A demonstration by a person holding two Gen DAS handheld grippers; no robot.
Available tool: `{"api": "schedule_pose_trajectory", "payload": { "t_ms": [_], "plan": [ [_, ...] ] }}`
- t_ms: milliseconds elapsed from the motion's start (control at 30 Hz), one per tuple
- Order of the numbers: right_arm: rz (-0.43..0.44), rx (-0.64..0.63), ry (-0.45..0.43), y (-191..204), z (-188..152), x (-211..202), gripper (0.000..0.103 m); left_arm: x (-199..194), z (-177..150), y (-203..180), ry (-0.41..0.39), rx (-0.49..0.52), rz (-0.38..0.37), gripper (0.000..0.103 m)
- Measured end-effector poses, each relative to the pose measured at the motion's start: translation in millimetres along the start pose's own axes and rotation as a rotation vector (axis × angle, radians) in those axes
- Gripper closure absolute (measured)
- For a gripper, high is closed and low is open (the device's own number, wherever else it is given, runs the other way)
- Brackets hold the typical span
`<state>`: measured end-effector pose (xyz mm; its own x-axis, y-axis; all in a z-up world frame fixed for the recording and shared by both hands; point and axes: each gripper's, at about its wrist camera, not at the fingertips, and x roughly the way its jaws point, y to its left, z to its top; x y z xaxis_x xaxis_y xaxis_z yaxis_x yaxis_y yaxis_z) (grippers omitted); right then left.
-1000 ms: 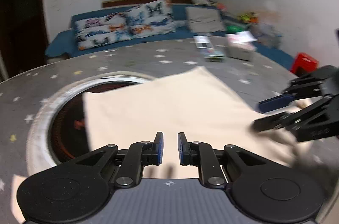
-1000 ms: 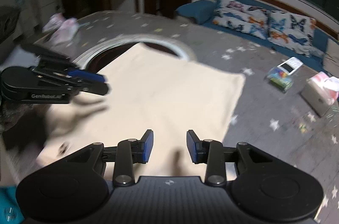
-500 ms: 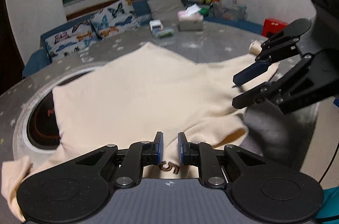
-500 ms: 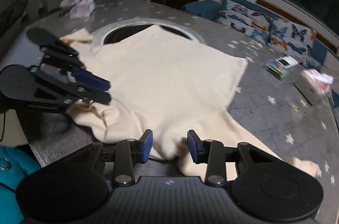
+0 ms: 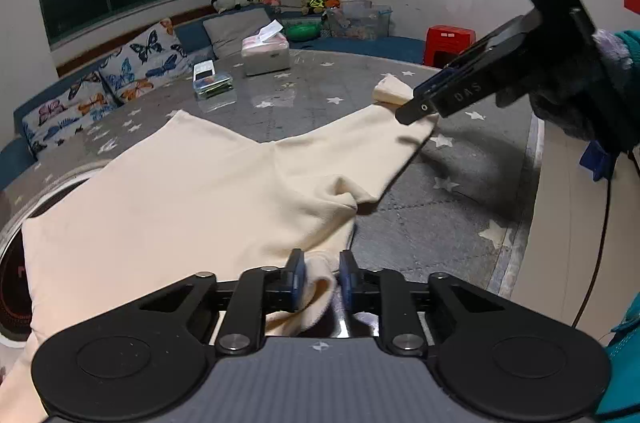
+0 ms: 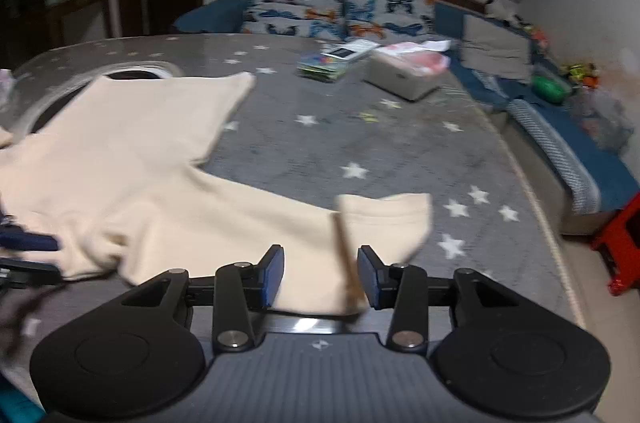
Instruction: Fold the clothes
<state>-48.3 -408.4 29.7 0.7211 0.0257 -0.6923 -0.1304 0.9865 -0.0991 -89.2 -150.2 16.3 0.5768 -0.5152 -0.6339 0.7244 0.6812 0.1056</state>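
A cream long-sleeved top point(image 5: 180, 183) lies spread on the grey star-patterned table point(image 5: 460, 191). My left gripper point(image 5: 322, 275) is at the top's near edge, its fingers pressed onto a bunched fold of the cloth. One sleeve runs right to its cuff point(image 5: 390, 89), where my right gripper point(image 5: 416, 107) rests, held by a gloved hand. In the right wrist view the cuff point(image 6: 384, 219) lies between the spread fingers of the right gripper point(image 6: 320, 271), one edge lifted and blurred. The top's body point(image 6: 140, 143) stretches to the left there.
A round opening point(image 5: 16, 271) in the table lies partly under the top. A tissue box point(image 6: 404, 75) and a small stack of packets point(image 6: 332, 61) stand at the far side. The table edge point(image 5: 536, 183) is close on the right, a red stool point(image 6: 620, 251) beyond it.
The left gripper has come down to the top's near edge and now has cloth between its fingers. The right gripper has swung right, out to the sleeve cuff.
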Motion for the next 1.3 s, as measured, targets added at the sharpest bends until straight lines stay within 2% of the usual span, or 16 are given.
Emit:
{"api": "schedule_pose_trajectory", "payload": {
  "t_ms": [167,200,233,267,367,533,700,767,867,1000,1067,1200,1300],
  "plan": [
    [-0.034,0.002,0.016,-10.2,-4.2,16.5,0.065,-4.0,-4.0,-0.5,0.004,0.020,-0.017,0.093],
    [-0.048,-0.002,0.012,-11.6,-4.1,18.5,0.068,-4.8,-4.3,-0.5,0.005,0.020,-0.019,0.093],
    [-0.061,-0.005,0.008,-13.0,-4.0,20.6,0.081,-5.4,-4.5,-0.5,0.005,0.019,-0.021,0.093],
    [-0.084,-0.002,0.007,-17.5,-2.7,23.2,0.089,-6.1,-4.7,-0.5,0.006,0.019,-0.024,0.093],
    [-0.150,0.019,-0.003,-32.8,0.7,28.1,0.095,-7.1,-5.9,0.0,0.004,0.017,-0.032,0.093],
    [-0.268,0.078,-0.021,-66.2,2.7,35.2,0.099,-8.9,-8.8,2.5,0.002,0.012,-0.056,0.093],
    [-0.278,0.131,-0.010,-82.1,-1.9,53.8,0.099,-8.6,-9.0,3.0,0.002,0.010,-0.067,0.093],
    [-0.274,0.148,-0.013,-81.3,0.0,53.4,0.096,-8.6,-8.5,3.0,0.003,0.004,-0.066,0.090],
    [-0.266,0.154,-0.020,-79.8,2.1,49.0,0.087,-11.2,-8.4,5.0,0.002,-0.025,-0.055,0.089],
    [-0.261,0.149,-0.033,-76.3,5.6,39.6,0.083,-27.6,-10.9,20.1,-0.027,-0.101,0.004,0.089],
    [-0.258,0.145,-0.042,-74.2,8.4,35.0,0.070,-36.4,-12.2,28.3,-0.042,-0.140,0.036,0.084],
    [-0.224,0.121,-0.058,-63.3,14.4,28.7,0.067,-54.0,-14.9,44.6,-0.074,-0.219,0.100,0.080],
    [-0.161,0.099,-0.065,-48.7,17.4,25.9,0.060,-67.7,-21.8,71.3,-0.084,-0.312,0.241,0.074]
  ]
}}
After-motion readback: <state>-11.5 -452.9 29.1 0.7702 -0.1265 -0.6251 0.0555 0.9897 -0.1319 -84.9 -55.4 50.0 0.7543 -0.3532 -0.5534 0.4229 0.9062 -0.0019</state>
